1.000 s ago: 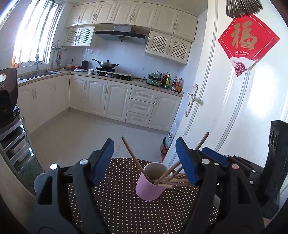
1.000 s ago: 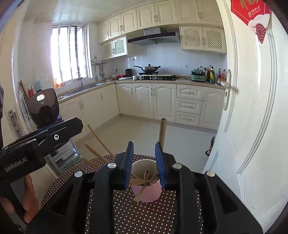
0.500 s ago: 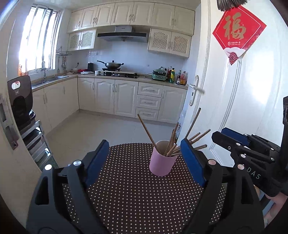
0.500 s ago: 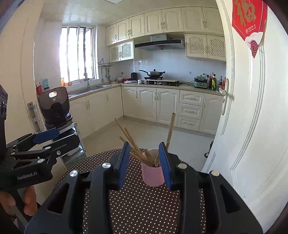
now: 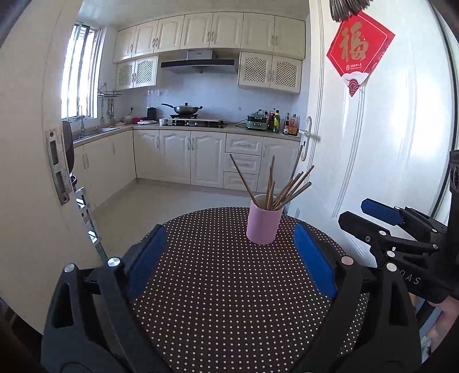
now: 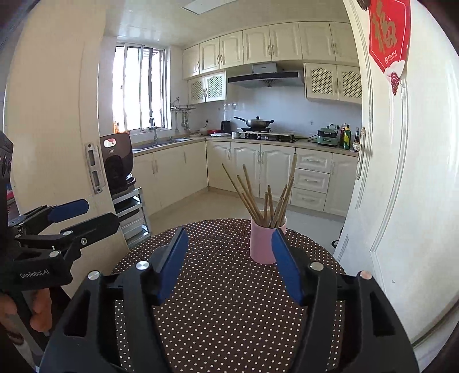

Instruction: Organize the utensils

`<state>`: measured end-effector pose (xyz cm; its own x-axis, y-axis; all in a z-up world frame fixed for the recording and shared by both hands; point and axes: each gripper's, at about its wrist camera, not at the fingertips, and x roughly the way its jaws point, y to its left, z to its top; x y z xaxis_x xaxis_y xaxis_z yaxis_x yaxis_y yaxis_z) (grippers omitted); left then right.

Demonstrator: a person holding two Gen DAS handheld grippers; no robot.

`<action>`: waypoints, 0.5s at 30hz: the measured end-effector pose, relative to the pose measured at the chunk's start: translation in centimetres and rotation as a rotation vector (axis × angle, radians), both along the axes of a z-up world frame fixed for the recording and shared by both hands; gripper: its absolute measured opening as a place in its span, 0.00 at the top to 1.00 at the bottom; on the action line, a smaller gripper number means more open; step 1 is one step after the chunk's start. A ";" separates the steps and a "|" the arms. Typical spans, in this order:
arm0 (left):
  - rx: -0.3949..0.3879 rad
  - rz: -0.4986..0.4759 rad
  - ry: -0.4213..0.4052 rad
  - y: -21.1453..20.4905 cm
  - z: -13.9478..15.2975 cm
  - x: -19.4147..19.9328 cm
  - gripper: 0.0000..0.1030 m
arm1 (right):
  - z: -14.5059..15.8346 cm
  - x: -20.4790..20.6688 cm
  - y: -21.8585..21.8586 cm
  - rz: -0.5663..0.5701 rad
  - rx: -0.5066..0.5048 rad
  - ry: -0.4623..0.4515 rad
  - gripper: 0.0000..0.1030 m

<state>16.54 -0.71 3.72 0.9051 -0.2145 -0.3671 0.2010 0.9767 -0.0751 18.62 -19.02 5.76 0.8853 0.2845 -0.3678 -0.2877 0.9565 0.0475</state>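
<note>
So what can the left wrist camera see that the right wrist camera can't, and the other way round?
Only the left wrist view shows the whole red diamond-shaped paper sign on the white door, and the right gripper from the side. Only the right wrist view shows the dark brown appliance on the metal rack, the ceiling light panel, and the left gripper. Both show the pink cylindrical cup holding wooden chopsticks on the round brown polka-dot table, with both grippers open.
</note>
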 end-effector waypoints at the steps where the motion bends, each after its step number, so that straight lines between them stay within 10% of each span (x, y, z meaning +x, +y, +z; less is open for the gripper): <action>1: 0.000 -0.003 -0.007 0.1 -0.1 -0.8 0.14 | 0.0 -0.9 0.2 0.001 0.006 -0.009 0.35; 15: 0.033 0.080 -0.165 1.6 -1.5 -11.1 0.13 | -1.1 -10.0 2.4 -0.058 -0.016 -0.177 0.12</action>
